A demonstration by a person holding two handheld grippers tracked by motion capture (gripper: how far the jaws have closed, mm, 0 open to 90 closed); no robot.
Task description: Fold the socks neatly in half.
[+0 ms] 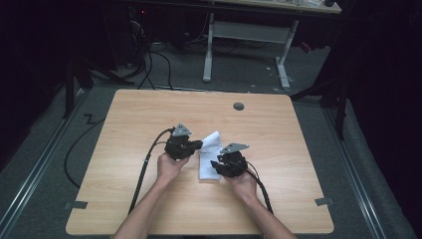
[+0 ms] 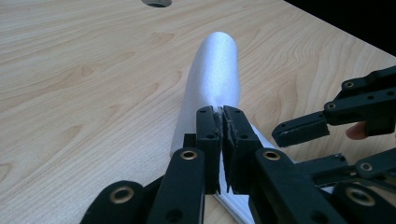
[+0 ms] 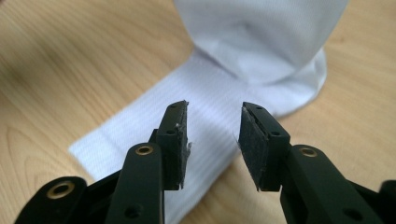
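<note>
At the near edge of the wooden table (image 1: 129,199), the person's two forearms came in side by side, each hand wrapped around a black gripper with a cable trailing back toward the near edge. The right gripper (image 1: 215,164) sat just right of centre, its jaws spread with nothing between them; in the right gripper view (image 3: 212,142) the pads stood apart above the flat ribbed cuff end of a white sock (image 3: 210,107), not pressing on it. The left gripper (image 1: 198,145) lay slightly farther and to the left, pointing right at the sock (image 1: 209,154). In the left gripper view (image 2: 222,140) its jaws were pressed together on a thin fold of the white fabric, and the sock (image 2: 215,79) rose from the pinch as a rounded hump stretching away over the wood. The sock lay near the middle of the table, between the two grippers, its near part flat and its far part lifted. Beyond it, a small round grommet hole (image 1: 239,106) sat near the far edge. Past the table stood a white-legged desk (image 1: 249,40) on the grey floor.
</note>
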